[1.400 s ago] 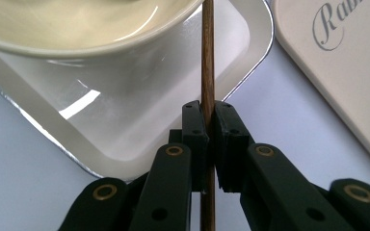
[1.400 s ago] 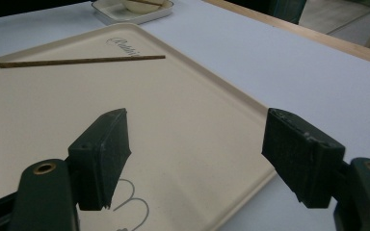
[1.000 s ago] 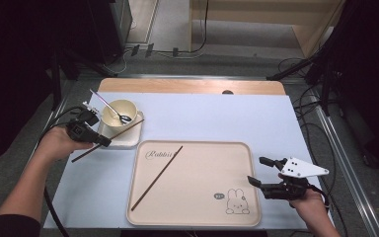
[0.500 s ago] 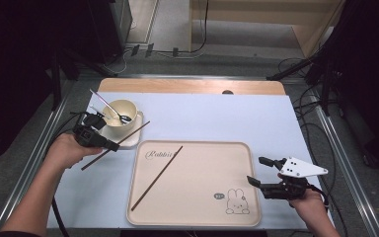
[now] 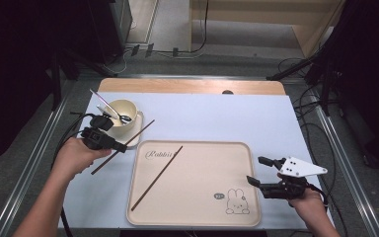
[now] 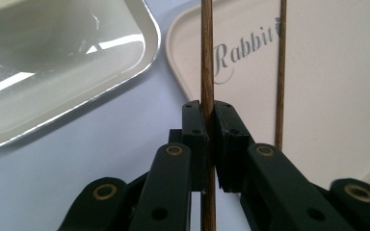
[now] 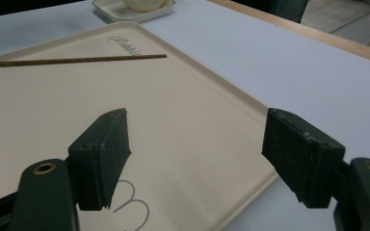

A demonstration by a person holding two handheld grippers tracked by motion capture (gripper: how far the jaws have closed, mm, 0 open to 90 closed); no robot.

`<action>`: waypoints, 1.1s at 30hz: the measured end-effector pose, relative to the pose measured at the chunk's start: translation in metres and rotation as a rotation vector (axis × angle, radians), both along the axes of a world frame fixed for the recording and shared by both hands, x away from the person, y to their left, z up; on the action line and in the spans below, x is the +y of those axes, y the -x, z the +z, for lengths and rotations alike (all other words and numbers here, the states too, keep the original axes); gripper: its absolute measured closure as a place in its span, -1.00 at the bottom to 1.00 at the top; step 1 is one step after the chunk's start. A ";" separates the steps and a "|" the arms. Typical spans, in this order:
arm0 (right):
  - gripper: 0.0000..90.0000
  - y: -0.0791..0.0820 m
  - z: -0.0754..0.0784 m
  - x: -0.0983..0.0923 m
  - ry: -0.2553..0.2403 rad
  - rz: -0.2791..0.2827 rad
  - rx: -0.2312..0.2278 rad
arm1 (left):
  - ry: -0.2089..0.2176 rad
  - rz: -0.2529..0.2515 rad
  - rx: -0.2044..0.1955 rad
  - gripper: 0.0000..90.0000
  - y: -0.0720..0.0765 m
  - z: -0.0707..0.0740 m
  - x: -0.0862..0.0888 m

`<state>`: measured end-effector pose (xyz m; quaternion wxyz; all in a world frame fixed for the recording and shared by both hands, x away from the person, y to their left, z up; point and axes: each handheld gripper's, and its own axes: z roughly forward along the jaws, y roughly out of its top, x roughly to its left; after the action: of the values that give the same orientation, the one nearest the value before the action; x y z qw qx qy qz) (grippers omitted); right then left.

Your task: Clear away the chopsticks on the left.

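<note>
We see a pale blue counter [image 5: 217,118] with a wooden far edge, cables on the dark floor beyond. Our left hand-held gripper [image 5: 109,143] clamps a chopstick [image 5: 123,146], now nearer the cream tray [image 5: 197,217] than before. Another chopstick [image 5: 157,177] lies there. Our right hand-held gripper [image 5: 262,174] gapes wide, unmoved.

The tabletop [image 5: 217,118] is evenly and brightly lit amid dark surroundings, with overhead glare on the metal tray [image 6: 67,72] at ten o'clock, softly blurred.
</note>
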<state>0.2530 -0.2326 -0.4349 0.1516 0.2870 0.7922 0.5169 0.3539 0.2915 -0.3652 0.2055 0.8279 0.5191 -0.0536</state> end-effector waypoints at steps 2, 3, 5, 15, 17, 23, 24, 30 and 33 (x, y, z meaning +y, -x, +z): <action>-0.45 -0.001 0.000 0.000 0.002 0.003 -0.002 | 0.004 0.000 -0.002 0.90 0.002 0.001 -0.003; -0.45 -0.001 0.000 0.001 0.002 0.004 -0.001 | 0.013 0.005 -0.002 0.90 0.003 0.001 -0.005; -0.45 -0.001 0.000 0.001 0.002 0.005 -0.001 | 0.014 0.012 -0.004 0.90 0.005 0.000 -0.007; -0.45 -0.005 0.000 0.006 -0.001 0.024 -0.005 | 0.031 0.042 -0.002 0.90 0.018 -0.008 -0.018; -0.45 -0.006 0.000 0.007 -0.001 0.029 0.002 | 0.037 0.042 -0.005 0.90 0.021 -0.010 -0.021; -0.45 -0.008 0.000 0.010 0.001 0.042 -0.003 | 0.066 0.040 -0.006 0.90 0.030 -0.020 -0.029; -0.45 -0.009 0.000 0.010 0.000 0.042 -0.002 | 0.071 0.041 -0.003 0.90 0.032 -0.022 -0.031; -0.45 -0.008 0.001 0.011 0.001 0.047 -0.005 | 0.071 0.025 -0.002 0.90 0.038 -0.029 -0.043; -0.45 -0.008 0.001 0.011 0.000 0.045 -0.002 | 0.076 0.023 -0.010 0.90 0.040 -0.030 -0.048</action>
<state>0.2609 -0.2219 -0.4339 0.1410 0.2686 0.7983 0.5203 0.3136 0.2435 -0.3954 0.2397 0.8137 0.5254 -0.0668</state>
